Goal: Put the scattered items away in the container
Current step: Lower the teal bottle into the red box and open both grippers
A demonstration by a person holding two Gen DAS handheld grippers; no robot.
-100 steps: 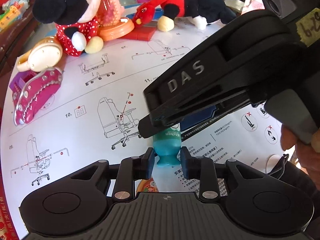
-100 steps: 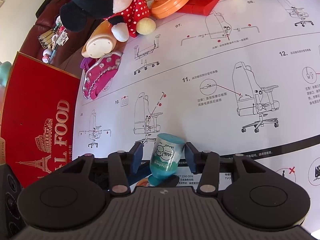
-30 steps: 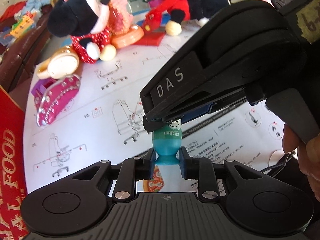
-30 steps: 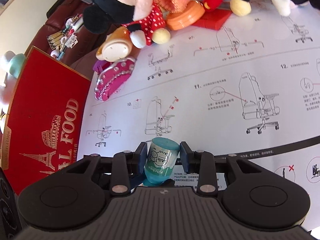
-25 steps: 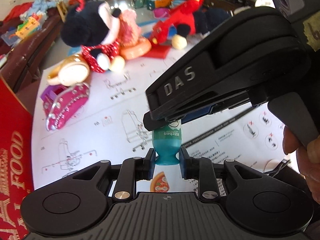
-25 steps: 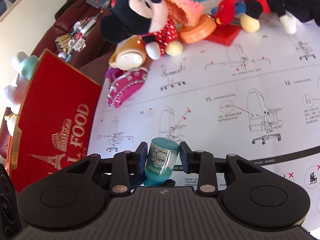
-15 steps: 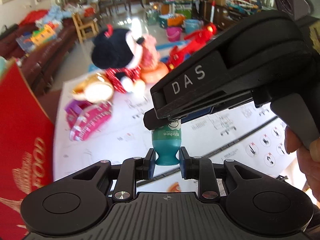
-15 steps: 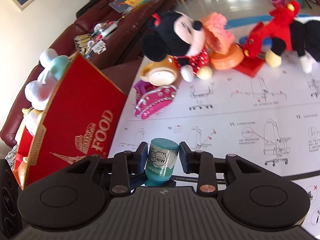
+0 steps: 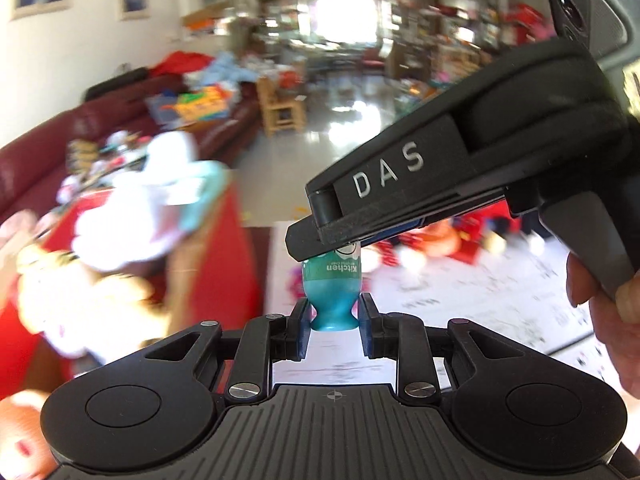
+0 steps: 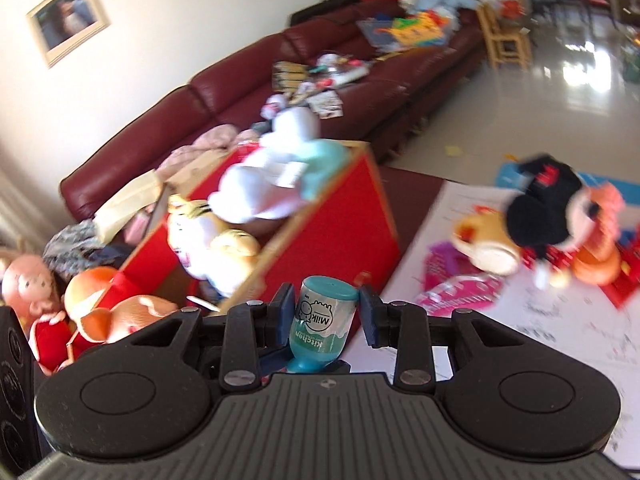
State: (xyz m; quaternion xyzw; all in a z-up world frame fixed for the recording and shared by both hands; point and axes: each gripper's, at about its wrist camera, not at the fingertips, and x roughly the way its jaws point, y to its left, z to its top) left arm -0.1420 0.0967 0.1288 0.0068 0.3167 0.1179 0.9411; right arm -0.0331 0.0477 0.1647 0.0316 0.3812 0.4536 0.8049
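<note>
Toys already fill much of the red box — a white and teal plush lies across its top, with a pale plush beside it and more soft toys at the near end. So part of the tidying looks done. What is left, as far as I can see: the little teal milk bottle that I carry, and the things out on the printed sheet to the right of the box — a black mouse plush, a pink toy, an orange piece, and some red shapes too blurred to name.

The bottle sits between both my tools at once. My left gripper pinches its narrow neck end, the blue pads pressed on either side, so that grip is firm. My right gripper straddles the wide capped end; its left pad seems to touch the bottle, but a sliver of gap shows at the right pad, so I cannot say for sure that it clamps. In the left view the right tool's black body lies across the top of the bottle.

Bottle and tools hang in the air, just short of the box's near corner and not yet over its opening, by my judgement.
</note>
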